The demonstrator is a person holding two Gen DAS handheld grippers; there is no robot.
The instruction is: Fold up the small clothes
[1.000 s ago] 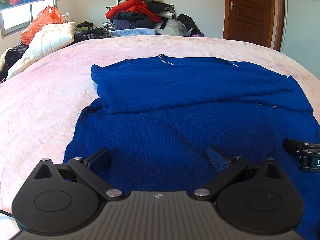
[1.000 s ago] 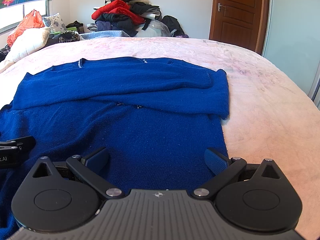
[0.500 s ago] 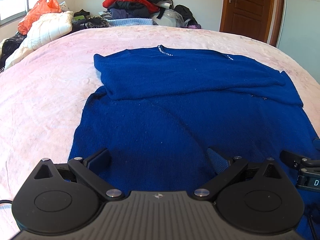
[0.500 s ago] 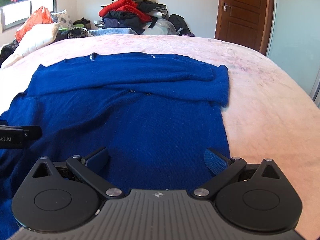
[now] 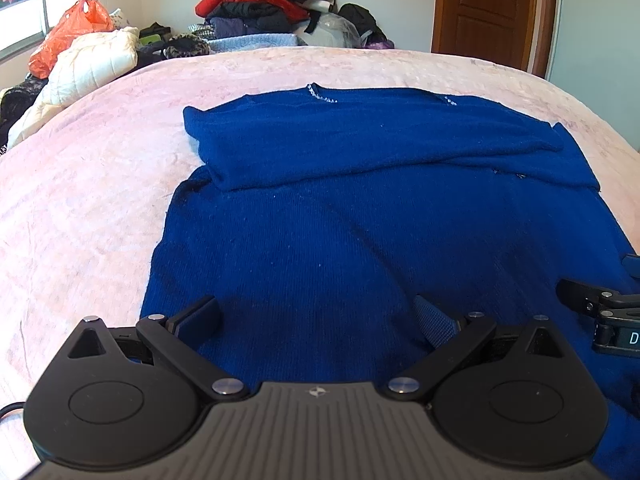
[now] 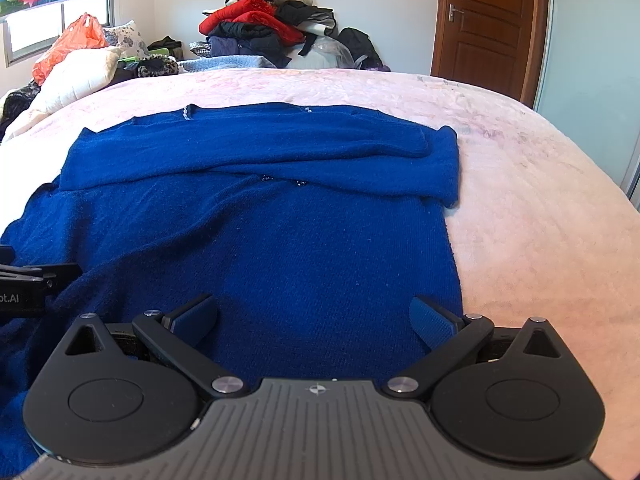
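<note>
- My left gripper (image 5: 316,316) hangs with its jaws spread wide over the near hem of the blue sweater (image 5: 360,220), holding nothing.
- My right gripper (image 6: 316,318) is just as wide and empty.
- The sweater lies flat on the pink bedspread (image 6: 540,220), sleeves folded across at 12 o'clock.
- A clothes pile (image 6: 276,32) sits beyond.

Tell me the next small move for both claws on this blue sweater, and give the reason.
Probably lower both claws and close them on the near hem of the blue sweater. The left claw and the right claw are both open and hold nothing, side by side over the near part of the sweater. Its sleeves are already folded across the top, so the bottom half looks next to fold up.
</note>
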